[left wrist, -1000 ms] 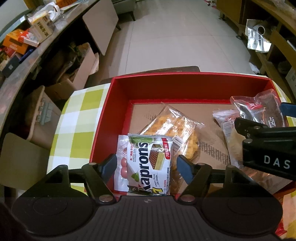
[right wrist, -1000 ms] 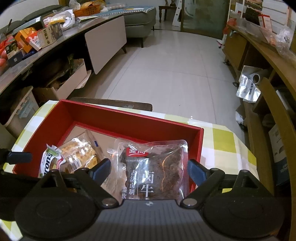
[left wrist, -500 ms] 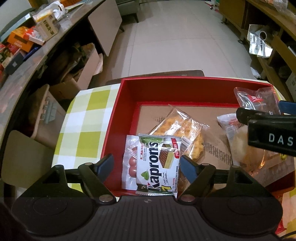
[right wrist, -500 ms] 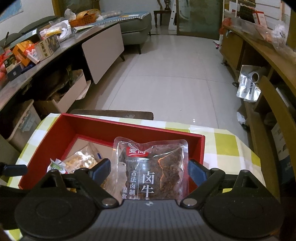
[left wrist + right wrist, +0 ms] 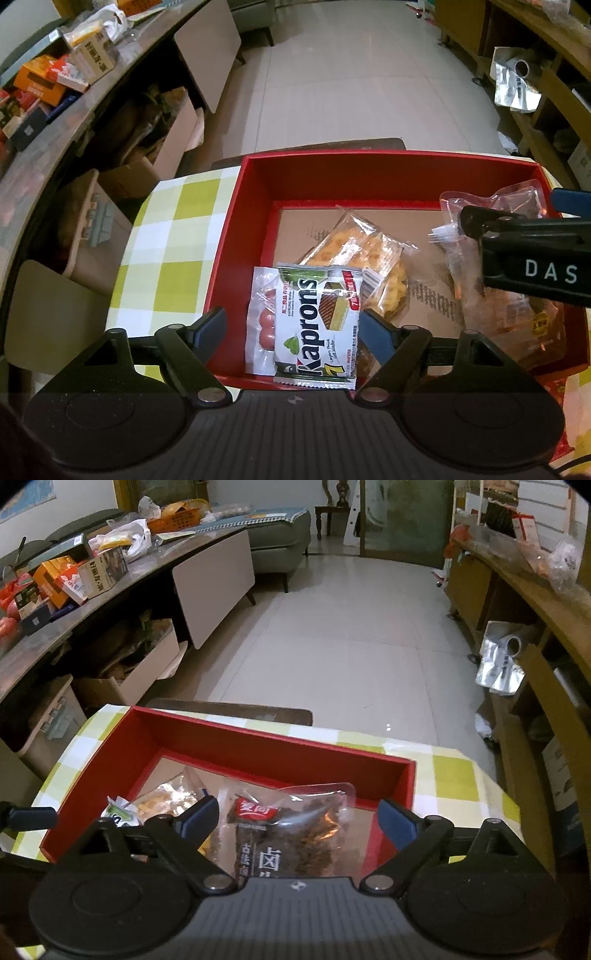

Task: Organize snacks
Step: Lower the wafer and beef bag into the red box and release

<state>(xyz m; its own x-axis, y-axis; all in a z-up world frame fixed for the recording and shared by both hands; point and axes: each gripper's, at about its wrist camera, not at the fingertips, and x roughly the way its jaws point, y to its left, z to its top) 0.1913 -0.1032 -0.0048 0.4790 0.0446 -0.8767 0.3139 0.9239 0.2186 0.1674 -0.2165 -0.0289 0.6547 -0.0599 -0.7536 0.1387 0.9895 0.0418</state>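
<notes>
Left gripper (image 5: 293, 325): jaws apart and just widened, with the Kaprons pack (image 5: 318, 325) lying between the pads, which stand clear of its edges; right gripper (image 5: 298, 818): jaws spread wide, having just opened further, with the beef pouch (image 5: 295, 834) lying loose between them, neither pad pressing on it. Kaprons pack: white wrapper, black lettering, wafer picture, resting against the near wall of the red box (image 5: 369, 173) and overlapping a clear sausage packet (image 5: 264, 325) on its left; behind it a clear bag of orange crisps (image 5: 364, 254) lies aslant on the brown cardboard floor (image 5: 424, 229). Beef pouch: transparent, dark meat inside, red label and white characters, propped in the right part of the box over a further clear packet (image 5: 517, 332). Free room: the floor's far strip and left rear corner are bare; the box walls stand upright on all four sides; the box sits on a green-and-white checked cloth (image 5: 173, 240), whose left margin lies open beside the box; beyond the table edge, a tiled floor (image 5: 351, 627).
</notes>
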